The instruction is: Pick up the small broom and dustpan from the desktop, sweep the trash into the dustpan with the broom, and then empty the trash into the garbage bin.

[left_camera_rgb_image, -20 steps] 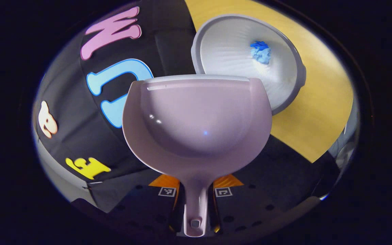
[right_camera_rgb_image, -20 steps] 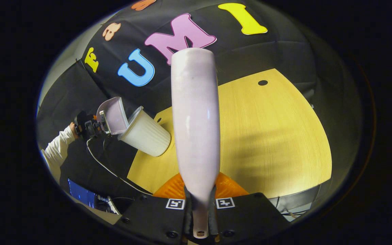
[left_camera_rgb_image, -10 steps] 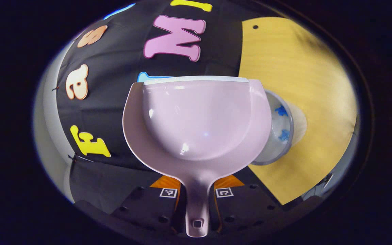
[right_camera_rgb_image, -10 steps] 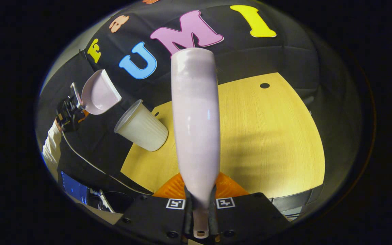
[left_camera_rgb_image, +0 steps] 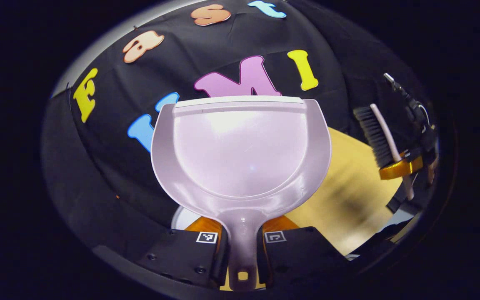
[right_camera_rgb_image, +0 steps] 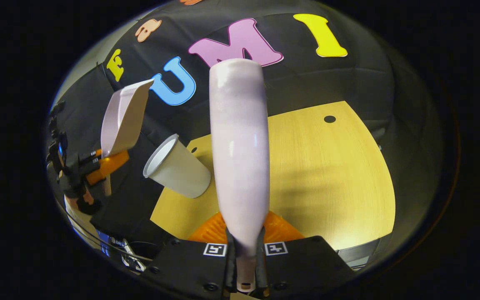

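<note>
Pink dustpan (left_camera_rgb_image: 240, 154) sits clamped by its handle in my left gripper (left_camera_rgb_image: 242, 250), pan empty, lifted beside the white garbage bin (right_camera_rgb_image: 177, 168) on the desk (right_camera_rgb_image: 327, 175); bin's inside hidden. My right gripper (right_camera_rgb_image: 244, 258) pinches the small broom (right_camera_rgb_image: 240, 166).

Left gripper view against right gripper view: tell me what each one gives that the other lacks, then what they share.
Left gripper view alone: the dustpan's empty scoop seen face-on, and the broom's dark bristles.

Right gripper view alone: the white garbage bin whole, standing at the desktop's edge.

Both share: the dustpan held by the left hand-held gripper, the broom held by the right hand-held gripper, and the desktop.
</note>
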`<act>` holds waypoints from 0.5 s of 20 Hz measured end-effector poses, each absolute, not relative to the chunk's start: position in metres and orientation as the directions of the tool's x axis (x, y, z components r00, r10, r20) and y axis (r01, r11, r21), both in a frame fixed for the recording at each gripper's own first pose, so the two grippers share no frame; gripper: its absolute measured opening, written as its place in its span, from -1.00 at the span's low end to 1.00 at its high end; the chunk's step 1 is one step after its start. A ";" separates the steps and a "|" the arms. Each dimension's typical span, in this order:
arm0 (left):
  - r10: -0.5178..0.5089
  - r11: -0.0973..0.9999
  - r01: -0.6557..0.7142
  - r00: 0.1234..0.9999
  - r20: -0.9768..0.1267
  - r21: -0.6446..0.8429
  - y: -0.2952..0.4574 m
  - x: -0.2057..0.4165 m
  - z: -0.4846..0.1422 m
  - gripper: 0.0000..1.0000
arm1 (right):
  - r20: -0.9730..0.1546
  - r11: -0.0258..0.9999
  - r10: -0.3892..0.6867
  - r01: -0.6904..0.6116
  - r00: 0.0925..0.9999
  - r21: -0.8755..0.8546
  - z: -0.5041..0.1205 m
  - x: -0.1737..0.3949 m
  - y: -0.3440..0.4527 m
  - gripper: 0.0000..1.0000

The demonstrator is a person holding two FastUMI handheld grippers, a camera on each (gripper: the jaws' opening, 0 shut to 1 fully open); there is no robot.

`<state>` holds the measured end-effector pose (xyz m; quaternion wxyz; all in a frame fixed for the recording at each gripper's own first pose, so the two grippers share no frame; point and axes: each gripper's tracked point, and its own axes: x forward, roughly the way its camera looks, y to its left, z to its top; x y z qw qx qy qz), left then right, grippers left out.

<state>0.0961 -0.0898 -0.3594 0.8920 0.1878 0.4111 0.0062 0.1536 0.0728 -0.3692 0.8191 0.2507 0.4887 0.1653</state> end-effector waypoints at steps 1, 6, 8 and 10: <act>0.117 0.967 0.105 0.629 -0.769 0.233 -0.108 0.085 -0.385 -0.51 | -0.742 0.834 0.496 -0.011 0.450 0.551 -0.378 0.152 0.072 -0.63; -0.052 0.999 0.031 0.305 -0.951 -0.045 -0.159 0.037 -0.527 -0.50 | -0.908 0.902 0.384 0.140 0.170 0.408 -0.477 0.118 0.081 -0.63; -0.084 0.995 -0.042 0.137 -0.987 -0.090 -0.162 0.017 -0.556 -0.50 | -0.935 0.919 0.354 0.171 0.033 0.354 -0.516 0.108 0.089 -0.63; -0.062 0.996 -0.069 0.019 -0.998 -0.063 -0.150 0.022 -0.559 -0.50 | -0.936 0.924 0.350 0.179 -0.038 0.338 -0.536 0.106 0.105 -0.63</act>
